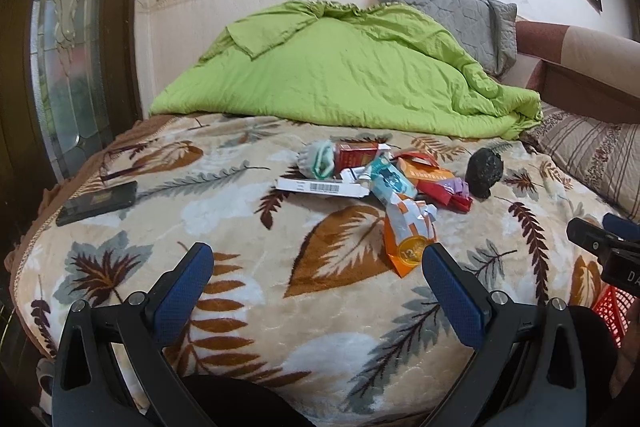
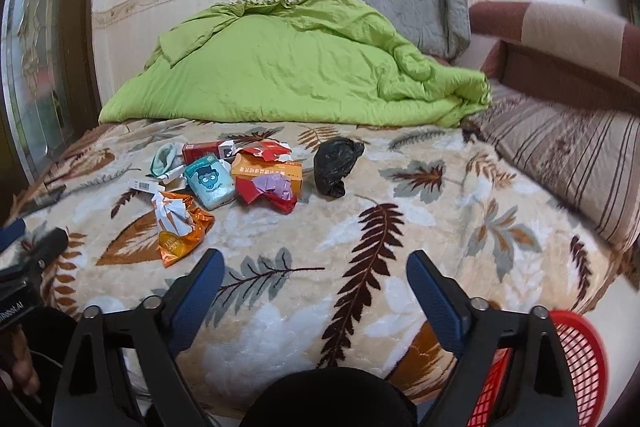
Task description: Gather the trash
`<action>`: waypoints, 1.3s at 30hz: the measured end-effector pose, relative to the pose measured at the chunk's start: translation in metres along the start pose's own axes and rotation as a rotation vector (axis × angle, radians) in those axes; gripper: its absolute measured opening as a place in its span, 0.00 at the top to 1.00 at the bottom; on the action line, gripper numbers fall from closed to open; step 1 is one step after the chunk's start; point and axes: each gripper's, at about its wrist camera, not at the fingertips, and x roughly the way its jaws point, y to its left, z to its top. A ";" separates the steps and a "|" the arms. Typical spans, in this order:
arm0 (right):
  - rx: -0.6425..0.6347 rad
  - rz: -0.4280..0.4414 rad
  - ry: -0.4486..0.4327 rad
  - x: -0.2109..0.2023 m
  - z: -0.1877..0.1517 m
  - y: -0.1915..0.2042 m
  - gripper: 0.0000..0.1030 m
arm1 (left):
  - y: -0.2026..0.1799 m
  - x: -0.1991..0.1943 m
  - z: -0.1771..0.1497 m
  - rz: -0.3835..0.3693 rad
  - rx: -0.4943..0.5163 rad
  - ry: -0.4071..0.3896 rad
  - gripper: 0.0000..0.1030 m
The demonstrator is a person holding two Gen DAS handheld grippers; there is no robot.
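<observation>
From the left wrist, I am holding my left claw (image 1: pixel 316 261) wide apart and empty over the leaf-patterned blanket (image 1: pixel 240 327), because the trash pile (image 1: pixel 372 175) is lying ahead at mid-bed, the orange wrapper (image 1: pixel 408 243) nearest. From the right wrist, my right claw (image 2: pixel 316 267) is also gaping, gripping nothing; the black bag (image 2: pixel 334 163) is sitting clear, and the red basket (image 2: pixel 576 359) is waiting just beside the bed edge.
</observation>
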 end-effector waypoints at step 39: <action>0.108 0.313 0.223 0.114 0.051 -0.010 0.16 | -0.027 0.094 0.008 -0.114 0.046 0.163 0.50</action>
